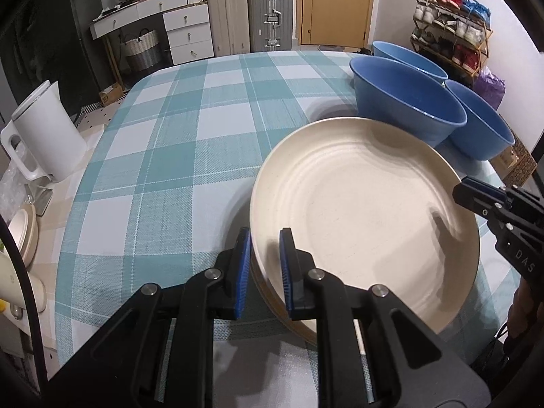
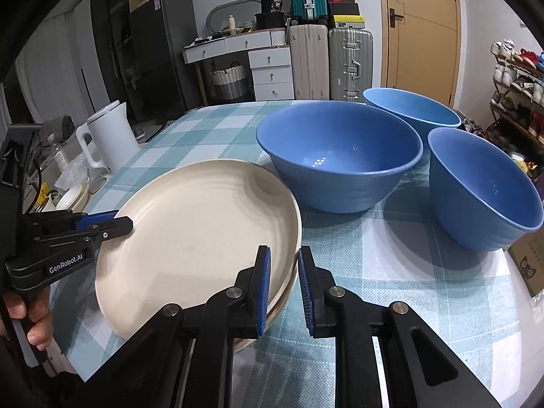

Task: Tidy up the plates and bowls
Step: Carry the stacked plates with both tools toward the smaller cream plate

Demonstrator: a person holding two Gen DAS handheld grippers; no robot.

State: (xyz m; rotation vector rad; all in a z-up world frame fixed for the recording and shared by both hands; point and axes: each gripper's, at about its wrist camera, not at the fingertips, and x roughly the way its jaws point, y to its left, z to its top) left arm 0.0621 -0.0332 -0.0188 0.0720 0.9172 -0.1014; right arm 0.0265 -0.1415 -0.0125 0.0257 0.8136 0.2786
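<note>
A cream plate (image 1: 367, 217) lies on top of another plate on the checked tablecloth; it also shows in the right wrist view (image 2: 204, 234). My left gripper (image 1: 266, 265) straddles the plate's left rim, its jaws a little apart, one finger outside and one inside. My right gripper (image 2: 284, 282) straddles the opposite rim the same way. Whether either one pinches the rim is unclear. Three blue bowls (image 2: 340, 156) stand behind the plates, apart from each other.
A white kettle (image 1: 47, 132) stands on a side surface left of the table. More cream dishes (image 1: 25, 234) sit below it. A shoe rack (image 1: 452, 34) and suitcases (image 1: 251, 13) stand beyond the table. A cardboard box (image 2: 530, 261) is at the right edge.
</note>
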